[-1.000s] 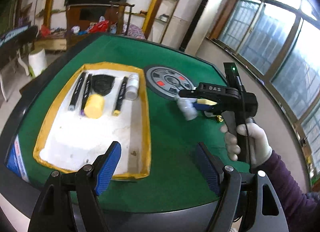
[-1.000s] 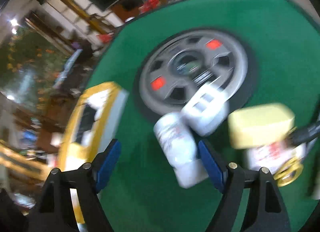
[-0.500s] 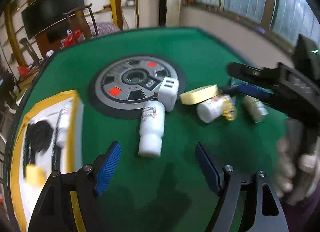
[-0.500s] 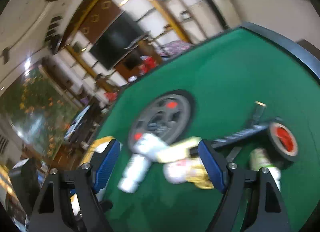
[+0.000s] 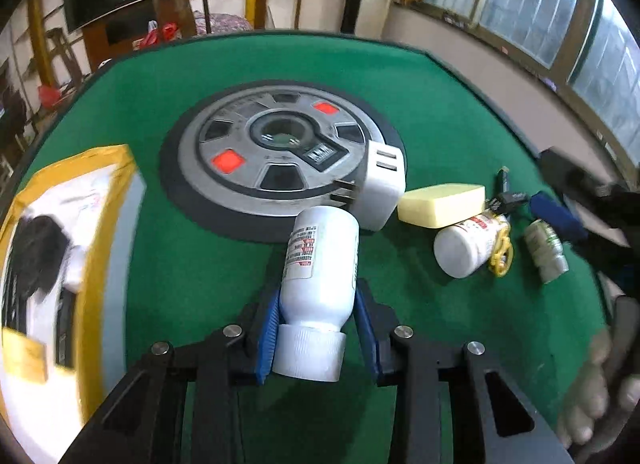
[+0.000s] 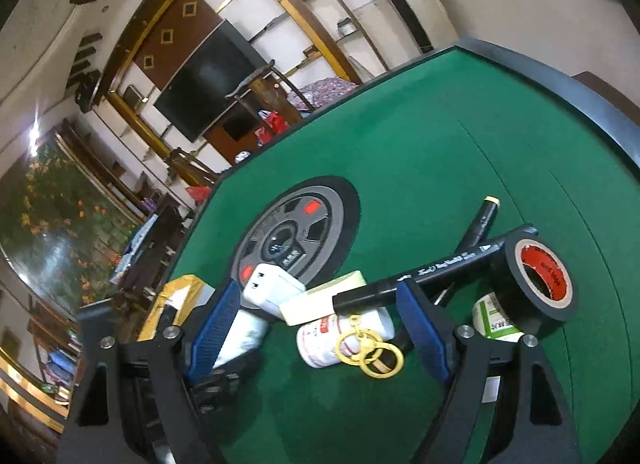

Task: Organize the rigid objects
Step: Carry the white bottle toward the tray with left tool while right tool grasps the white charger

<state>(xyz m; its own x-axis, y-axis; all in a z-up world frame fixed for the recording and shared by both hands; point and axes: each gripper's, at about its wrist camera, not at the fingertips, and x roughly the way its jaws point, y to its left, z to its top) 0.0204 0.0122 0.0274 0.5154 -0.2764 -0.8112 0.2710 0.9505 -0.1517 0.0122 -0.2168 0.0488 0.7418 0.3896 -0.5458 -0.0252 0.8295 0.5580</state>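
One white bottle [image 5: 320, 260] now clamped in left gripper [image 5: 318, 328], prev. open.

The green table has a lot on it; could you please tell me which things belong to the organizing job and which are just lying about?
Belong to the job:
- white bottle in the left claw
- yellow-edged tray
- white charger
- yellow sponge
- small white jar
- black marker
- tape roll

Just lying about:
- table's grey centre disc
- television

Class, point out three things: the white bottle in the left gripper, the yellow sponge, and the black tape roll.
white bottle [image 5: 320, 264], left wrist view, on its body.
yellow sponge [image 5: 440, 204], left wrist view, top face.
black tape roll [image 6: 516, 280], right wrist view, outer band.
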